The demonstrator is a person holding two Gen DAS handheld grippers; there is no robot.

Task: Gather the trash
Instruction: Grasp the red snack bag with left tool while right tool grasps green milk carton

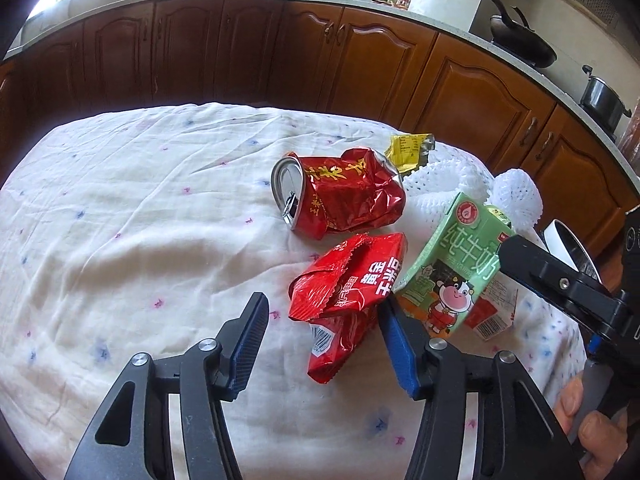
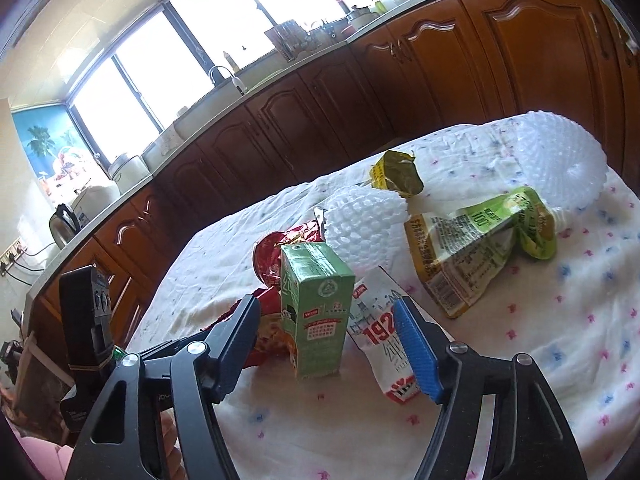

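On the white cloth-covered table (image 1: 140,200) lie a crushed red can (image 1: 340,192), a torn red snack wrapper (image 1: 344,280) and an upright green milk carton (image 1: 452,272). My left gripper (image 1: 324,324) is open around the wrapper's lower end; the wrapper lies against the right finger and apart from the left one. In the right wrist view my right gripper (image 2: 328,332) is open with the milk carton (image 2: 316,304) standing between its fingers, untouched. A white printed wrapper (image 2: 380,320) lies beside the right finger.
Farther back are a yellow wrapper (image 2: 396,172), white foam nets (image 2: 360,220), and a green-yellow pouch (image 2: 480,244). Wooden cabinets (image 1: 360,52) run behind the table. A hand (image 1: 592,420) holds the right gripper's handle. A white-rimmed container (image 1: 568,244) sits past the table's right edge.
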